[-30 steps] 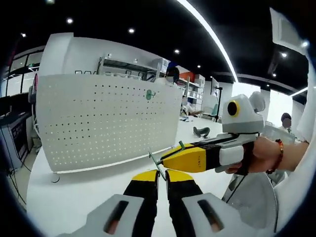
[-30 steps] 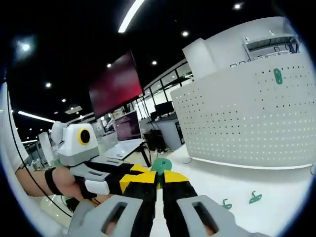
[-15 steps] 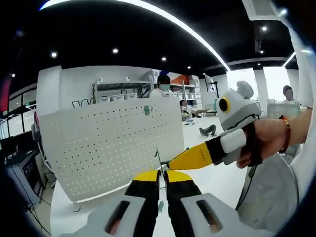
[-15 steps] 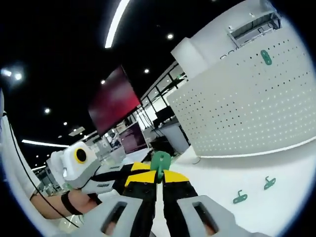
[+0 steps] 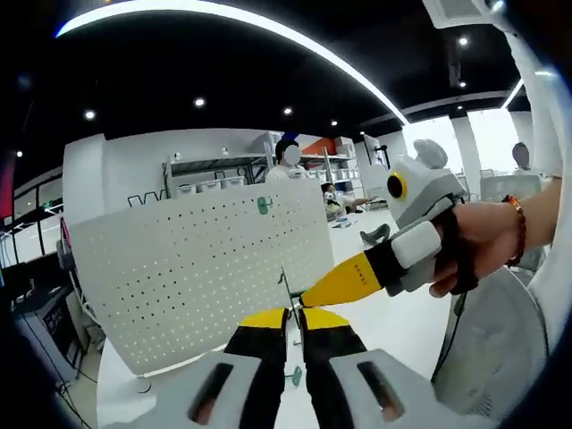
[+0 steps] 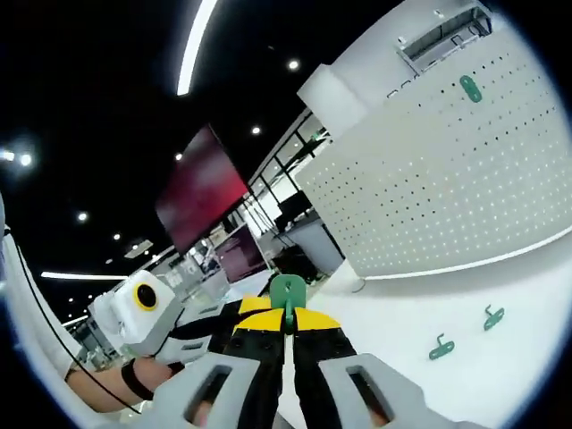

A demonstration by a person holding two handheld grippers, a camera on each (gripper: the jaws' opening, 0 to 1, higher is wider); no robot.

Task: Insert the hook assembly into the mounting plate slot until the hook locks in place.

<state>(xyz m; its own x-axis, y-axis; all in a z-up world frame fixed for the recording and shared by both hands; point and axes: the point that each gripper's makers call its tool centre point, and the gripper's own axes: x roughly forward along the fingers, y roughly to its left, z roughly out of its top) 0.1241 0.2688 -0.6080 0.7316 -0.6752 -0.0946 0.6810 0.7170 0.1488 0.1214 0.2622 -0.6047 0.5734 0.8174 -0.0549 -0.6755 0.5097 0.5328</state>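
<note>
**Both grippers pinch hook above table**

Left gripper [image 5: 293, 315] jaws closed on the thin wire hook [image 5: 285, 288]; its long axis stands upright along the jaws. Right gripper [image 6: 288, 313] jaws closed on the same hook's green plate end [image 6: 288, 290], pointing up. White pegboard [image 6: 447, 192] stands behind on table [image 6: 500, 357], one green hook [image 6: 470, 88] mounted; two spare hooks [image 6: 441, 347] lie flat.

Ahead of the tool, a white worktop [image 5: 393, 326] carries everything. Beyond it, metal shelves [image 5: 210, 170] stand against a white wall. Far to the tool's left, a dark red screen [image 6: 201, 189] hangs above a monitor [image 6: 239, 253]. Long ceiling lights [image 5: 268, 27] run overhead.
</note>
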